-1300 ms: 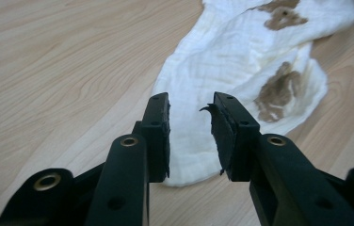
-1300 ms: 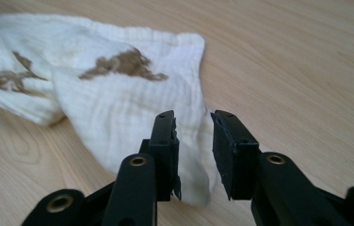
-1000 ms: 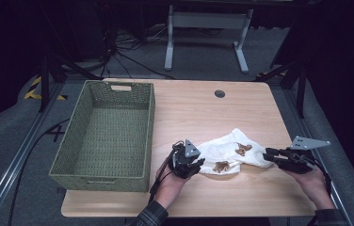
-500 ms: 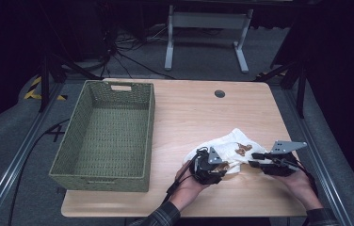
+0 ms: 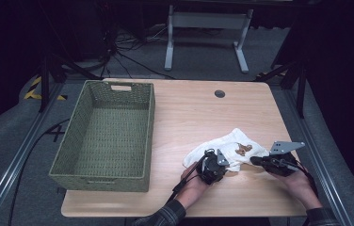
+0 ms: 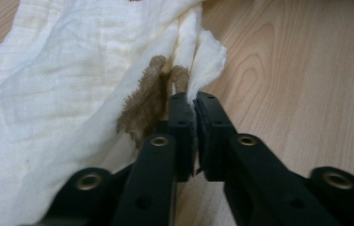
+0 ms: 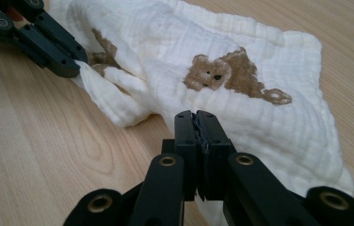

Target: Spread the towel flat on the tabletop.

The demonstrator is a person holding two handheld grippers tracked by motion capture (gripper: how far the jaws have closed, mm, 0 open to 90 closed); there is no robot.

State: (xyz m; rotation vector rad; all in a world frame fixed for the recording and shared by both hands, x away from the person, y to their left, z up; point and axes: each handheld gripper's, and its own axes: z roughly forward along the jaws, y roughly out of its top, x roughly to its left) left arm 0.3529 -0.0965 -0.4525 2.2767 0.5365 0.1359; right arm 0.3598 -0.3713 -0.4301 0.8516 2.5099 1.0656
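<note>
While pinched, cloth [image 5: 227, 149] lies flat | long axis left-right across table [image 5: 189, 113]

Light wood table [image 5: 198, 113] w/ a round cable hole [image 5: 220, 93] near its far edge, lit from above; rest of room is dark. Grey floor [image 5: 5, 136] around it, black cables [image 5: 123, 52] trailing at back, yellow-black tape [image 5: 36, 87] at left. White metal stand [image 5: 208, 21] behind the table, dark rails [image 5: 20, 155] along both sides.
</note>
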